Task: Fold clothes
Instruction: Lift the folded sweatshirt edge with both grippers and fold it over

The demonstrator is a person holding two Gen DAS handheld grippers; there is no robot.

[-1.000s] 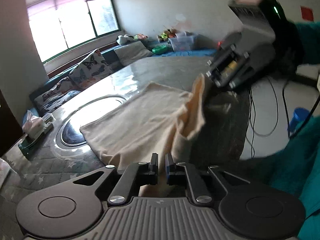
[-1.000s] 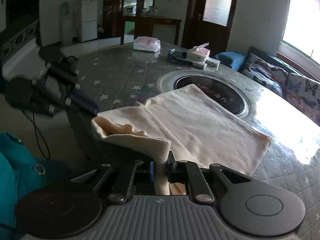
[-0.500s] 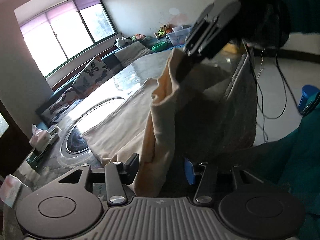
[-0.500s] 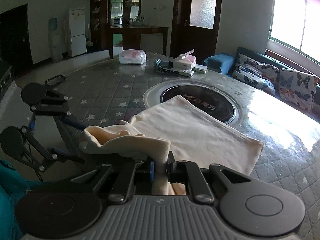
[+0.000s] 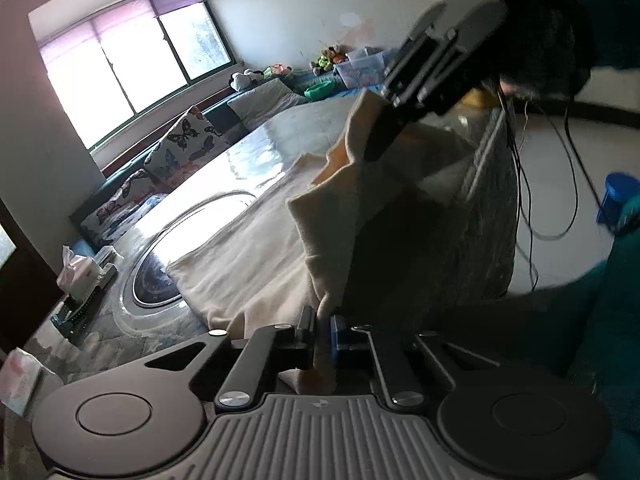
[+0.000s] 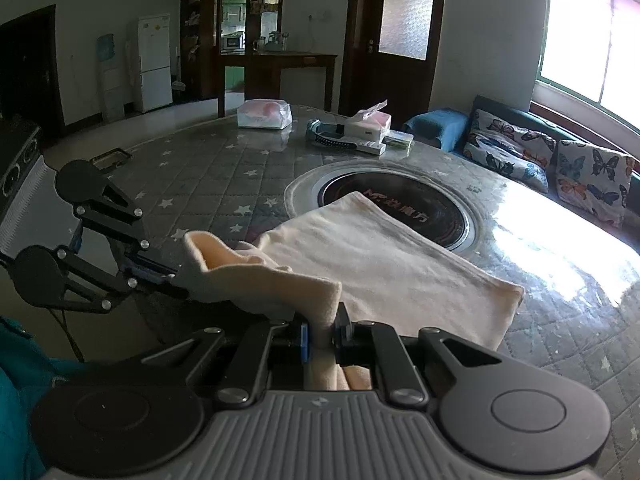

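Note:
A cream garment [image 5: 256, 256] lies on the round quilted table [image 6: 224, 184], its far part over the dark centre hotplate [image 6: 424, 208]. My left gripper [image 5: 323, 332] is shut on one near corner of the garment. My right gripper [image 6: 322, 334] is shut on the other near corner [image 6: 316, 296]. Both corners are lifted above the table's near edge, with the cloth edge stretched between them. The right gripper shows in the left wrist view [image 5: 378, 148], and the left gripper shows in the right wrist view [image 6: 176, 284].
Tissue boxes [image 6: 368, 124] and a white bag [image 6: 264, 114] sit at the table's far side. A butterfly-cushioned sofa [image 6: 560, 164] runs under the window. Cables [image 5: 560, 184] and a blue bucket [image 5: 618, 200] are on the floor beside the table.
My left gripper opened half a second ago and has now shut again on the garment corner. The right gripper has lifted its corner higher and nearer the left one.

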